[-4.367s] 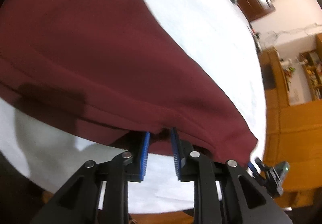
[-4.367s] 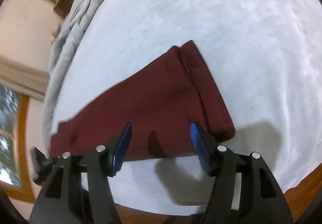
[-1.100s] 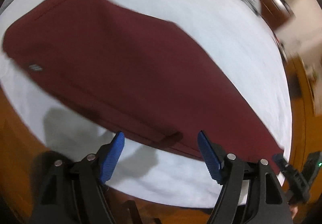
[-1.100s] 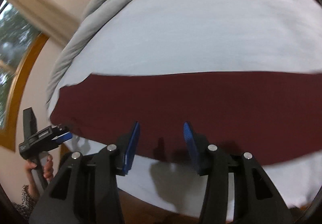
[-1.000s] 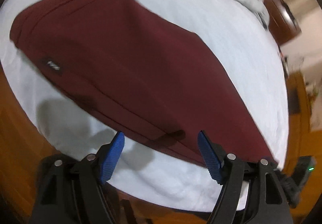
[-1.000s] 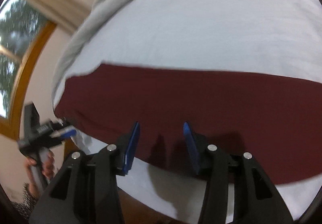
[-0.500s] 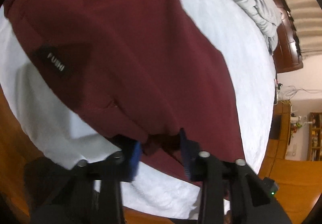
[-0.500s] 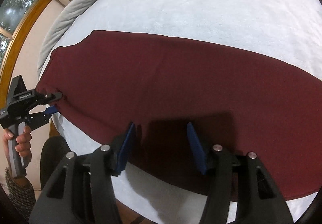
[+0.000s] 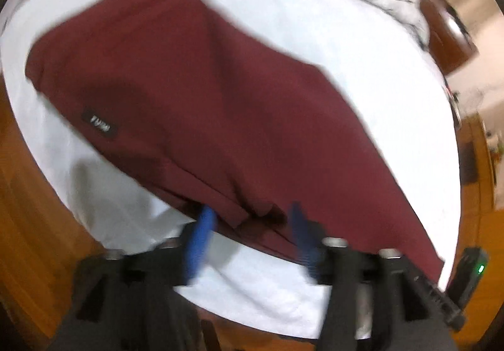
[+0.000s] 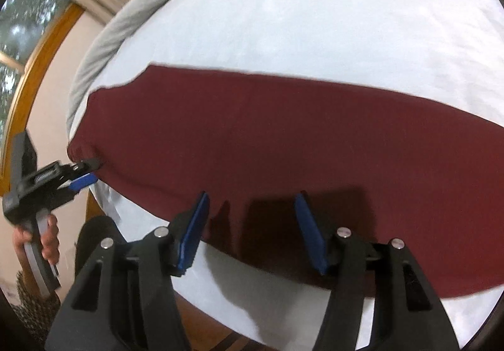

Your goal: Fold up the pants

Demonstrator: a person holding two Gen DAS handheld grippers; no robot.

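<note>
Maroon pants [image 9: 204,105] lay flat along the near edge of the bed [image 9: 362,45], already doubled leg over leg, probably so the long strip could next be folded end to end. Left claw [image 9: 249,234] had just been opening; its blue pads stood apart astride a small pucker of the near hem, not pressing it. Right claw [image 10: 252,225] had also been opening: spread above the cloth, gripping nothing. Both pointed steeply down at the near edge, likely to smooth or re-pinch it. Grey blanket [image 10: 126,14] sat bunched at the far side, clear of the work.
</note>
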